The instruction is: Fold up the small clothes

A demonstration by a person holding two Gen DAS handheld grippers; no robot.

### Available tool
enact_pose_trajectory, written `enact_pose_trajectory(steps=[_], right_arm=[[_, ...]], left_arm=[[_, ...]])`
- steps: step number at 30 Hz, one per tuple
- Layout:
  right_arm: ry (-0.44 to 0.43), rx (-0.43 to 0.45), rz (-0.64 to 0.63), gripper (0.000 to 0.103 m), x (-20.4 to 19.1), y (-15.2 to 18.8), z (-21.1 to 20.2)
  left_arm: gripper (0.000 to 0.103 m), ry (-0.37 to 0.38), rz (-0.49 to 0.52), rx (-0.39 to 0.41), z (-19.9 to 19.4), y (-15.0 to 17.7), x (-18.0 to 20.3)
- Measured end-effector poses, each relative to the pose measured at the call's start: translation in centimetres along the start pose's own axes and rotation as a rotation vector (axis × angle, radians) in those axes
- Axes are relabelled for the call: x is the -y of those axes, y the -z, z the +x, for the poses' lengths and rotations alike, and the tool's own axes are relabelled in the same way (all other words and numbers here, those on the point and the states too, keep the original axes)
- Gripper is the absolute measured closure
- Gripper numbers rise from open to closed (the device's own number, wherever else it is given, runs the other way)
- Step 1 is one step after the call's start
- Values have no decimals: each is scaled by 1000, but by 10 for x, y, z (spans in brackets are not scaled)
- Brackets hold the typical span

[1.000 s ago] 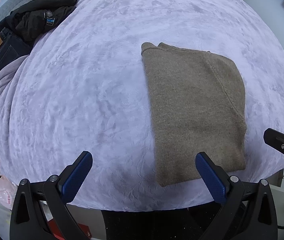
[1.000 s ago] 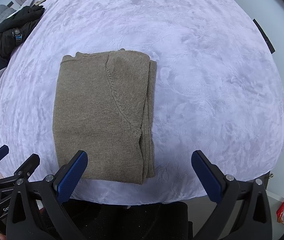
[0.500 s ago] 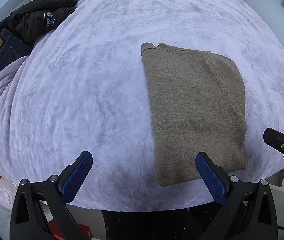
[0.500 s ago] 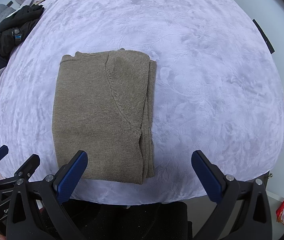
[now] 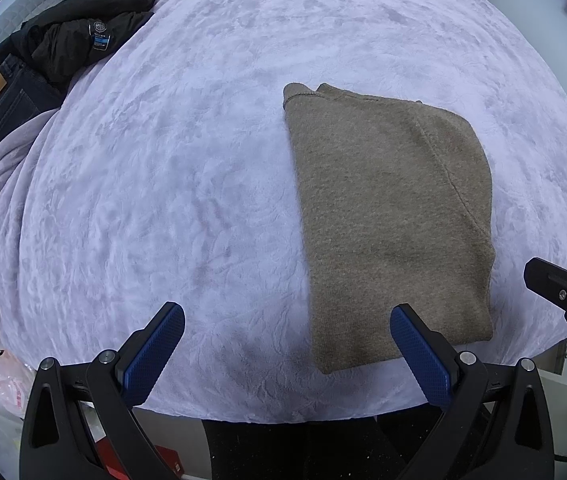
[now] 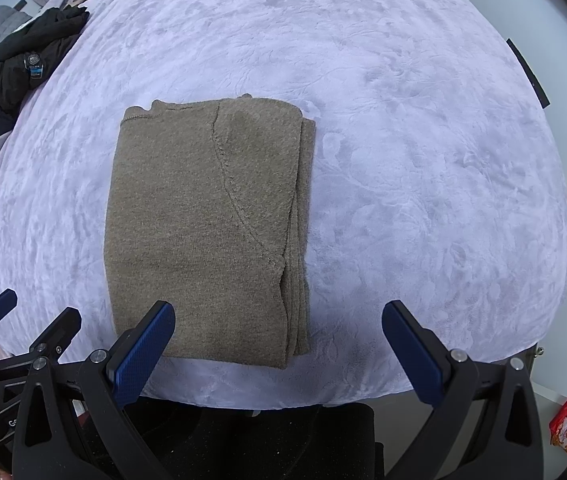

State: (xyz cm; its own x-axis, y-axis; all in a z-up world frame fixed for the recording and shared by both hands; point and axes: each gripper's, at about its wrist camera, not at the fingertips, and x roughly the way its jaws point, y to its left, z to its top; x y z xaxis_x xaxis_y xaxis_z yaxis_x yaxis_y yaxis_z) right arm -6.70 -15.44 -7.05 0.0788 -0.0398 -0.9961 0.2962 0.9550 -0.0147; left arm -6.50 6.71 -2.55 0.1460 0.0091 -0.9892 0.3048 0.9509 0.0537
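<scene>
Both sets of jaws gape wide and empty: the left gripper (image 5: 287,340) and right gripper (image 6: 277,338) hover off the near edge of the bed, seemingly backed away to leave the garment alone. Out beyond them lies the olive-brown knitted sweater (image 6: 207,224), a tidy folded rectangle on the lilac plush bedspread (image 6: 423,160) (layered edges stacked along its right side). It looks finished to me.
</scene>
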Motion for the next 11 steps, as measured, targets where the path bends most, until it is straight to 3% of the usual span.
enact_pose_trajectory(steps=[11], right_arm=[[4,-7,-3,0,-2,-1,0]], left_arm=[[0,8,6,21,-1,0,0]])
